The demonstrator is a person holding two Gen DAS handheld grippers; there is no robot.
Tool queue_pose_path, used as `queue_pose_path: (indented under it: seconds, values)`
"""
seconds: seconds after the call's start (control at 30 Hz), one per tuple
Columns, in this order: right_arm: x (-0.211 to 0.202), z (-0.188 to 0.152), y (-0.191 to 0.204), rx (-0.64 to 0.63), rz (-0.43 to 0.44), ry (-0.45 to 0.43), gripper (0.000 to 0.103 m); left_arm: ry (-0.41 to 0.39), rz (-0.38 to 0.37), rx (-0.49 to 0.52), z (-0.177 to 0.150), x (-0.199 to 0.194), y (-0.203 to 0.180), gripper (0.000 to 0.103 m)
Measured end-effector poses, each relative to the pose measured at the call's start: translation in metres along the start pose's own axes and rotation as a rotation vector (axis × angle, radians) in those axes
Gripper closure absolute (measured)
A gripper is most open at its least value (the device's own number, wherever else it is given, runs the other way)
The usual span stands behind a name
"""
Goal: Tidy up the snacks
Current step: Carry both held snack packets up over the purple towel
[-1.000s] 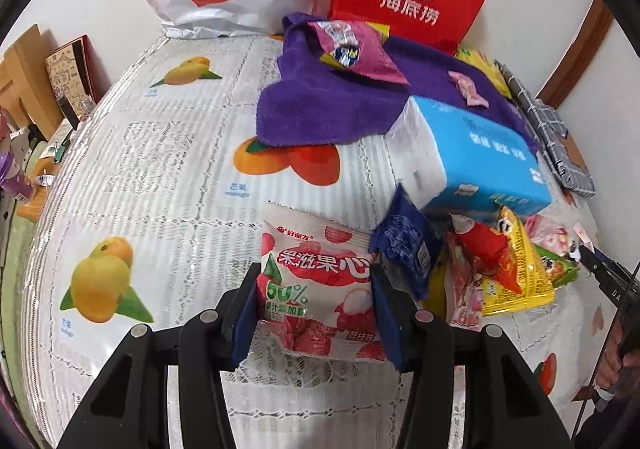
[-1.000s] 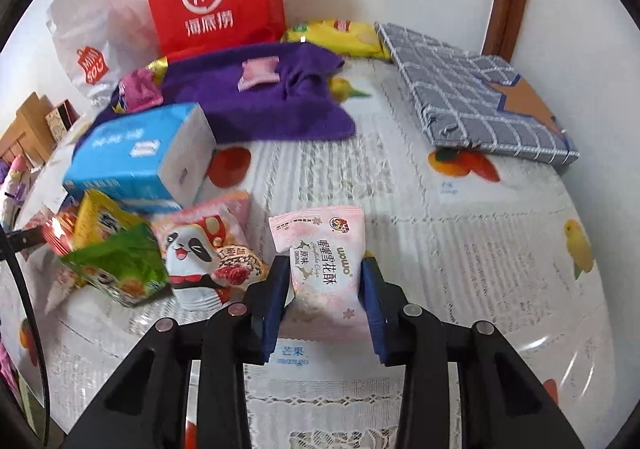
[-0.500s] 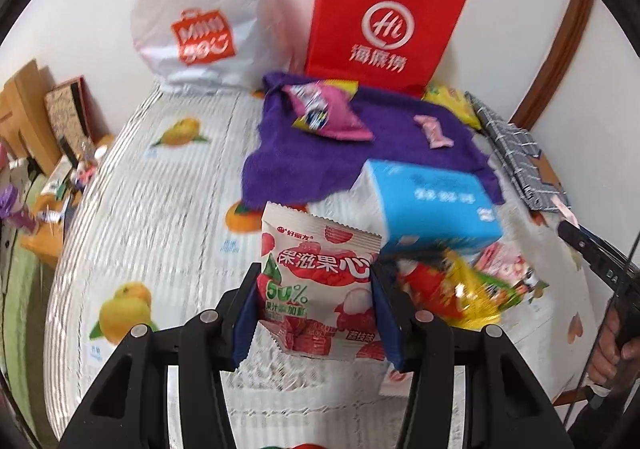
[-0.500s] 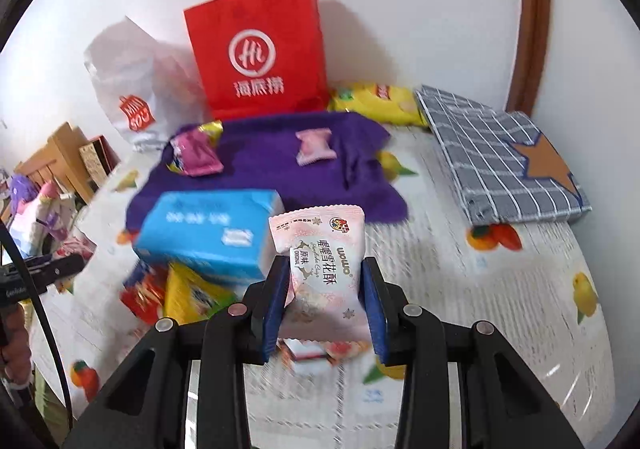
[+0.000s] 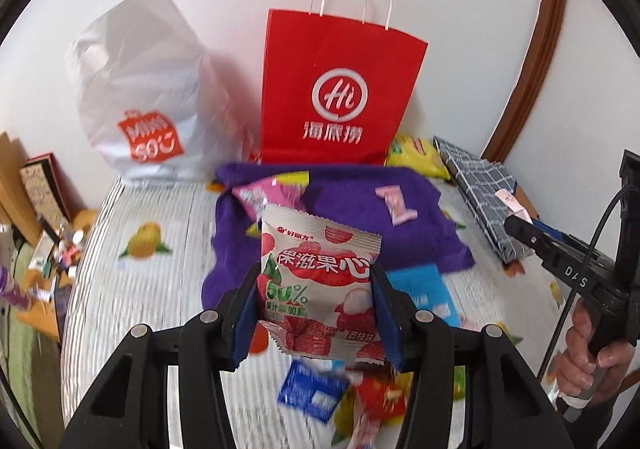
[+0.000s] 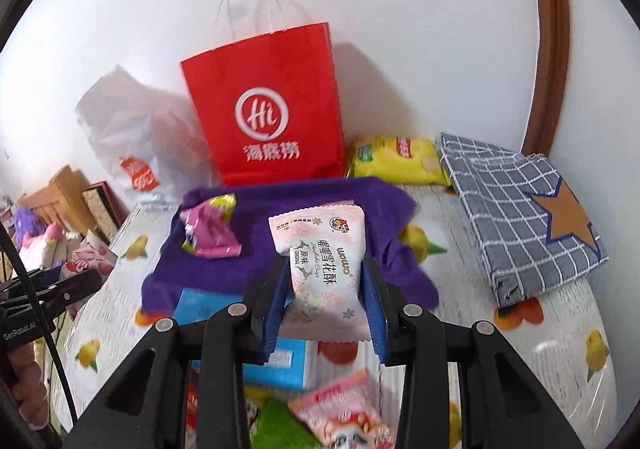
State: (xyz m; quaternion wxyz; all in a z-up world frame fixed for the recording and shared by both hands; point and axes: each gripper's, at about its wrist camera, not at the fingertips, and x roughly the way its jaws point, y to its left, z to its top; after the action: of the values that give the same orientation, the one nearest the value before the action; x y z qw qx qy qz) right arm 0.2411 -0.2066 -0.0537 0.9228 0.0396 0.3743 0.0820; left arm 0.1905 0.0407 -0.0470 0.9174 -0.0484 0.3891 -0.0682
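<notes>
My left gripper (image 5: 316,305) is shut on a white and red lychee candy packet (image 5: 320,281), held up above the table. My right gripper (image 6: 324,289) is shut on a pale pink snowflake-crisp packet (image 6: 324,257), also lifted. Ahead lies a purple towel (image 5: 352,217) (image 6: 280,217) with a magenta snack bag (image 6: 208,229) and a small pink candy (image 5: 396,203) on it. Below the grippers sits a pile of snacks: a blue packet (image 5: 312,389), a red one (image 5: 380,393) and a panda packet (image 6: 344,413).
A red paper bag (image 5: 336,89) and a white plastic bag (image 5: 144,101) stand at the wall. A yellow chip bag (image 6: 396,165) and a grey checked cloth (image 6: 516,225) lie at the right. A blue tissue box (image 6: 276,361) sits near the snack pile.
Both grippers have risen from the table with their packets and tilted up toward the red bag. The snack pile and tissue box have dropped lower in both views.
</notes>
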Motion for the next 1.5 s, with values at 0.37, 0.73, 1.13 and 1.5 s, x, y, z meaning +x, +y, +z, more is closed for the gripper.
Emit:
queue_pose_path:
  seconds: [0.37, 0.73, 1.13, 1.5]
  values:
    - [0.048, 0.035, -0.007, 0.04, -0.002, 0.007, 0.066, -0.028, -0.016, -0.033, 0.06, 0.041, 0.013, 0.054]
    - [0.104, 0.051, -0.013, 0.06, 0.017, 0.035, 0.066, 0.016, 0.012, -0.091, 0.083, 0.092, 0.038, 0.054]
    - [0.137, 0.034, -0.022, 0.059, 0.017, 0.098, 0.066, 0.1, 0.023, -0.115, 0.075, 0.128, 0.054, 0.054]
    - [0.148, 0.026, -0.022, 0.051, 0.02, 0.142, 0.066, 0.11, 0.034, -0.126, 0.074, 0.131, 0.061, 0.054]
